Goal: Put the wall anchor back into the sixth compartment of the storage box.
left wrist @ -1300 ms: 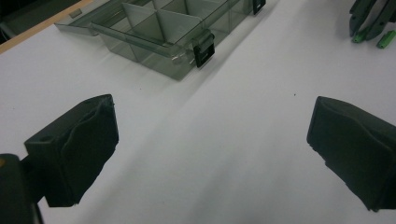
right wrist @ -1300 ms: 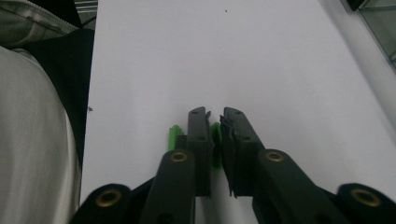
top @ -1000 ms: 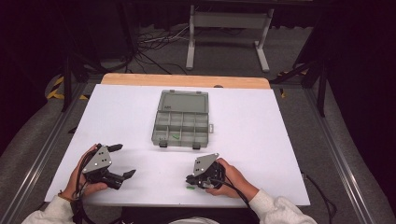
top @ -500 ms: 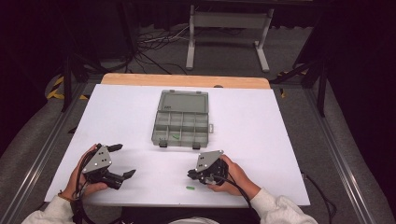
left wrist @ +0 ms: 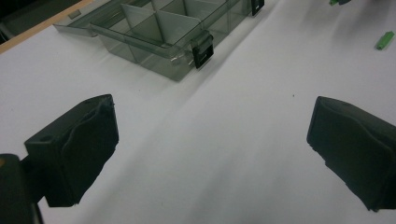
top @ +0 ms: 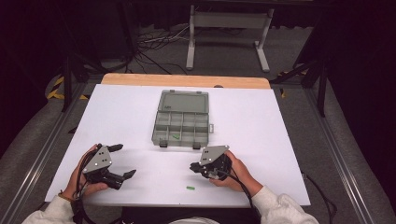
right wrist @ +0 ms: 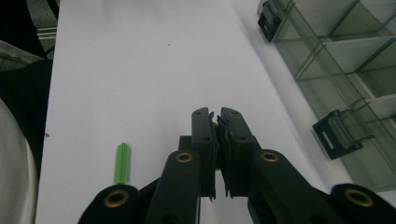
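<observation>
My right gripper (right wrist: 217,122) is pinched tight on a small green plug (right wrist: 215,127), just a sliver of it peeking between the pads, low over the white table (top: 280,121). A second green plug (top: 190,188) lies loose on the table just beside it, toward me. My left gripper (top: 122,161) sits wide apart, holding nothing. The grey compartment box (top: 182,119) is open farther out, one green piece in it.

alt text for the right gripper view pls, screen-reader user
Two black jaws of the right gripper are shut on a small green piece, barely visible between the pads, above a white table. A second green ribbed plastic plug lies on the table at lower left; an open, smoky clear plastic compartment box with black latches sits at right.
</observation>
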Motion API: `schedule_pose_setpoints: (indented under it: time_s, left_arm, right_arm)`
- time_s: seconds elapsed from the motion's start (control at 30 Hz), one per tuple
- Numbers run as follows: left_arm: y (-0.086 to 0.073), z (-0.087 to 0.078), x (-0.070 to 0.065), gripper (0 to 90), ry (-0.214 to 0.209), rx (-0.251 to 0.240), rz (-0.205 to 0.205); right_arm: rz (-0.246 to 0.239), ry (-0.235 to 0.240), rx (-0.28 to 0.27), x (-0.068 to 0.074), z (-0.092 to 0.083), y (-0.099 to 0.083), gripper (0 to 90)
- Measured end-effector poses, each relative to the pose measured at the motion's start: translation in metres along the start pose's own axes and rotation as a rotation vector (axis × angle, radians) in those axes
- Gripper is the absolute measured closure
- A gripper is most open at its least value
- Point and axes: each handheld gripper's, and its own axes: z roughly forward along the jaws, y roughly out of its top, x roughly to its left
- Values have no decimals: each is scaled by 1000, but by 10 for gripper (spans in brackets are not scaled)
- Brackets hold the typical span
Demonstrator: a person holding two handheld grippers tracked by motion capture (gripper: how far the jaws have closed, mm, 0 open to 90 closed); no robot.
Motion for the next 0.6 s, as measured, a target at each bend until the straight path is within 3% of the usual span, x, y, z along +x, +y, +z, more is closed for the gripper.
schedule_pose_setpoints:
  time_s: [0.6]
  left_arm:
    - [0, 1, 0, 30, -2, 3, -6]
  right_arm:
    - [7, -64, -42, -12, -8, 12, 856]
